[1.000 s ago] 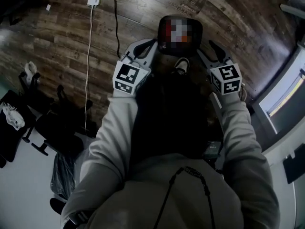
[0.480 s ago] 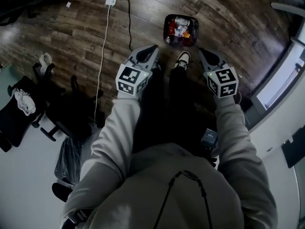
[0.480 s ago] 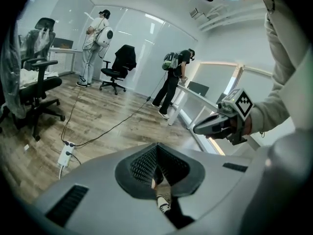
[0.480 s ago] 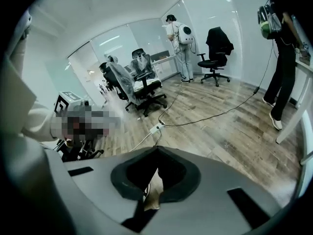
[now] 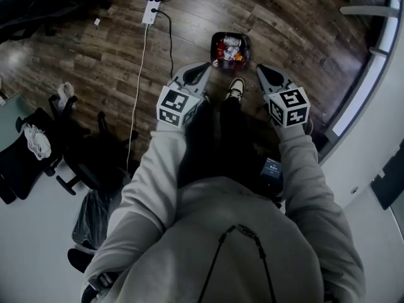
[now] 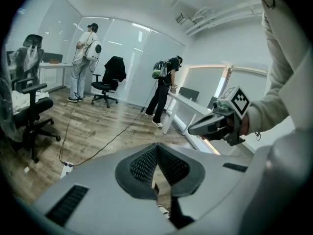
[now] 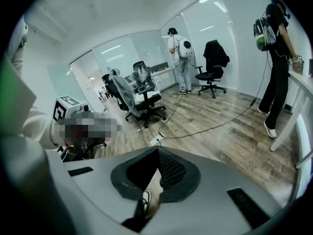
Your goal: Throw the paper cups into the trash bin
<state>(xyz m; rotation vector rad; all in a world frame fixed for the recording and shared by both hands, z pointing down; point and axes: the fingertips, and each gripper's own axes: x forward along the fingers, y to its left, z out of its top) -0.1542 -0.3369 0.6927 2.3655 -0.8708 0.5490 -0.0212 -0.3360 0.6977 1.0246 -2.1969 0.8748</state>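
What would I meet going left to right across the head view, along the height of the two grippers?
white cloth on an office chair → white cable → left gripper → shoe → right gripper

We hold both arms out ahead of the chest and angled downward, elbows slightly bent, with grey sleeves covering them to the wrists. Our left arm (image 5: 148, 175) ends in the left gripper (image 5: 201, 66) and our right arm (image 5: 306, 169) in the right gripper (image 5: 260, 70). The two grippers sit level with each other and apart, their tips leaning slightly inward. The left marker cube (image 5: 177, 106) and the right marker cube (image 5: 289, 106) face up at us above the wrists. In the left gripper view the jaws meet at their tips with nothing between them. In the right gripper view the jaws are likewise pressed together and empty.
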